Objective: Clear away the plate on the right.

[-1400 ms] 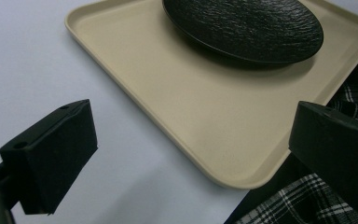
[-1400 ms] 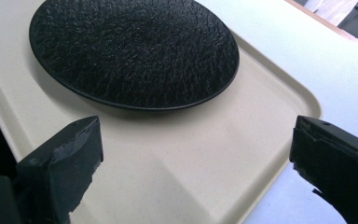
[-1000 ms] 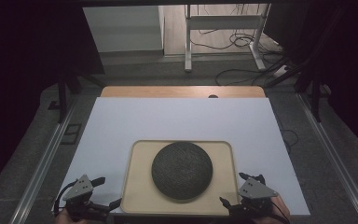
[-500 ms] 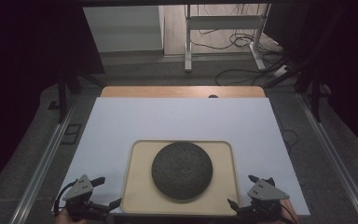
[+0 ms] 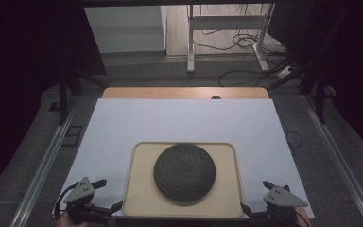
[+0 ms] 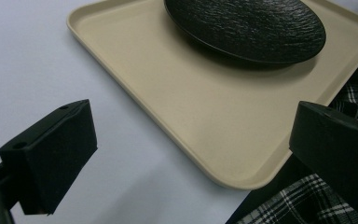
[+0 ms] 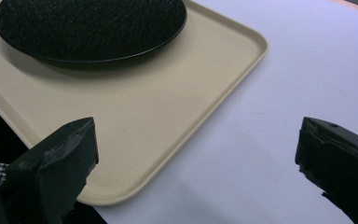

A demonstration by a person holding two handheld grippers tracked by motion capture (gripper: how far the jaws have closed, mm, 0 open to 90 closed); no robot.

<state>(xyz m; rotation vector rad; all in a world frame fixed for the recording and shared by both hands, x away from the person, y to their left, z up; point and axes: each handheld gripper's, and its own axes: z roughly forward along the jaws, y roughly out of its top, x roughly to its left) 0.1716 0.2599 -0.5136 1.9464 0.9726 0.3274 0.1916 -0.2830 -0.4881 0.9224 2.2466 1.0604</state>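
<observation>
High view: round black textured plate [image 5: 185,173] on beige tray [image 5: 139,196]

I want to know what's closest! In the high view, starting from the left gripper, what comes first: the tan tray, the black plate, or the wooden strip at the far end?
From the left gripper:
1. Tan tray, right beside it.
2. Black plate, on the tray's middle.
3. Wooden strip, along the table's far edge.

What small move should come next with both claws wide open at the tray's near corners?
Probably ease each claw inward to straddle the tray's rim. The left claw and right claw sit open just outside the beige tray, gripping nothing, while the black plate rests on it; the near corners look reachable.
</observation>
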